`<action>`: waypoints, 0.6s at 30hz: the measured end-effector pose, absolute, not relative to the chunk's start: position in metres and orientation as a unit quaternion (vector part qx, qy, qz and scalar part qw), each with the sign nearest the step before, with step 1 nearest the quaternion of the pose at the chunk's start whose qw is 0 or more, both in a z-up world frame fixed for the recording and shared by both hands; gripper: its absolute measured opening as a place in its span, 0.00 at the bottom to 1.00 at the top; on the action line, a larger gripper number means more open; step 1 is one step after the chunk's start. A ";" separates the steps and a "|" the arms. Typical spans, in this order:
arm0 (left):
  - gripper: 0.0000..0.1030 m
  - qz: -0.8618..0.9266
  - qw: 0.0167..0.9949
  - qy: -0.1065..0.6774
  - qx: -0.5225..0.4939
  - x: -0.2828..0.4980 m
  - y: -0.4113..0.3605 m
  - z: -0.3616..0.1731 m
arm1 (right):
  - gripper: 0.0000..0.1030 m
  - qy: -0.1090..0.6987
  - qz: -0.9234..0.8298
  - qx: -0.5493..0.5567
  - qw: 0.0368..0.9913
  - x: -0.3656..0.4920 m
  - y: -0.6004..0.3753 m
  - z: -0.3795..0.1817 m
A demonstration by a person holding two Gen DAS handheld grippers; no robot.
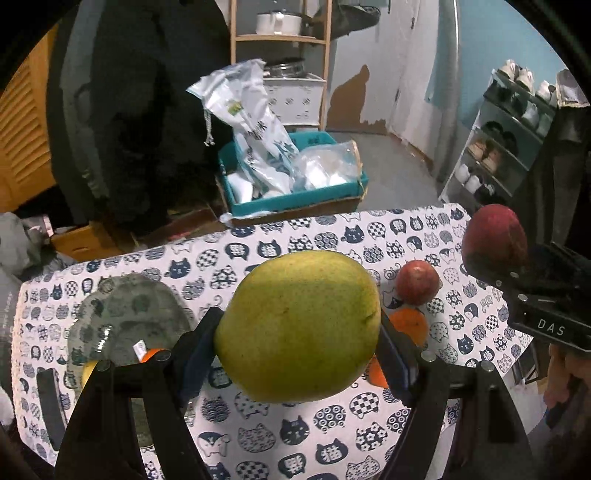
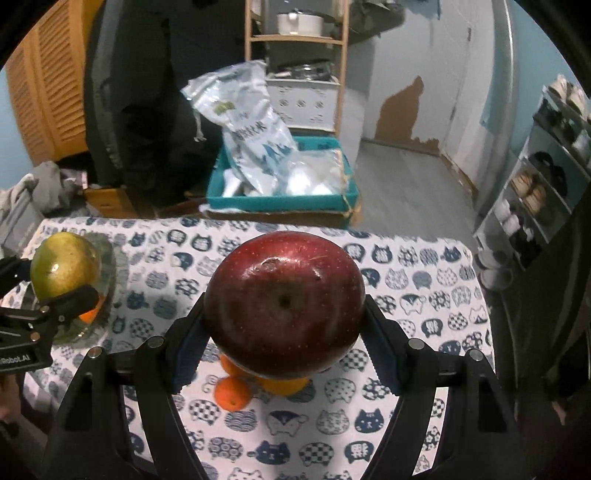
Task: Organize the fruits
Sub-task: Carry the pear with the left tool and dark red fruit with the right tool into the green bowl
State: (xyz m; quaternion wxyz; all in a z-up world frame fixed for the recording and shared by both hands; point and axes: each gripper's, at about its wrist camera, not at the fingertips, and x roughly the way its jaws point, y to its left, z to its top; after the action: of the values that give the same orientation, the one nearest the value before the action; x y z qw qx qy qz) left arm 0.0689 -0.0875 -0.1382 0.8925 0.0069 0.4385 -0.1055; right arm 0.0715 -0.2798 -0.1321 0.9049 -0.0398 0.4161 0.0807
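While grippers grip one pear [image 1: 297,325], one apple [image 2: 284,304], three oranges [image 2: 231,393] lie below.

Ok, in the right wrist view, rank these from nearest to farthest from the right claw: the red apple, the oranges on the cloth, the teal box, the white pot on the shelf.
1. Red apple: gripped in the right claw.
2. Oranges: on the cloth just under the apple.
3. Teal box: on the floor beyond the table's far edge.
4. White pot: high on the wooden shelf at the back.
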 end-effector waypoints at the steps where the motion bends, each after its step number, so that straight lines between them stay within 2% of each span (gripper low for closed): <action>1: 0.78 -0.102 0.894 0.436 0.006 0.067 -0.083 -0.136 | 0.74 0.414 0.085 -0.042 0.905 0.071 -0.275 -0.130; 18: 0.78 -0.053 0.911 0.408 -0.012 0.053 -0.019 -0.119 | 0.74 0.397 0.140 -0.061 0.905 0.081 -0.198 -0.107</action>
State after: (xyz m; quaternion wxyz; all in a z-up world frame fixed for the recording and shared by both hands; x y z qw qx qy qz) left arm 0.0529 -0.0190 -0.1191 0.9112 -0.0124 0.4084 -0.0527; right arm 0.0809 -0.1978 -0.1066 0.9052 -0.0606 0.3968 0.1398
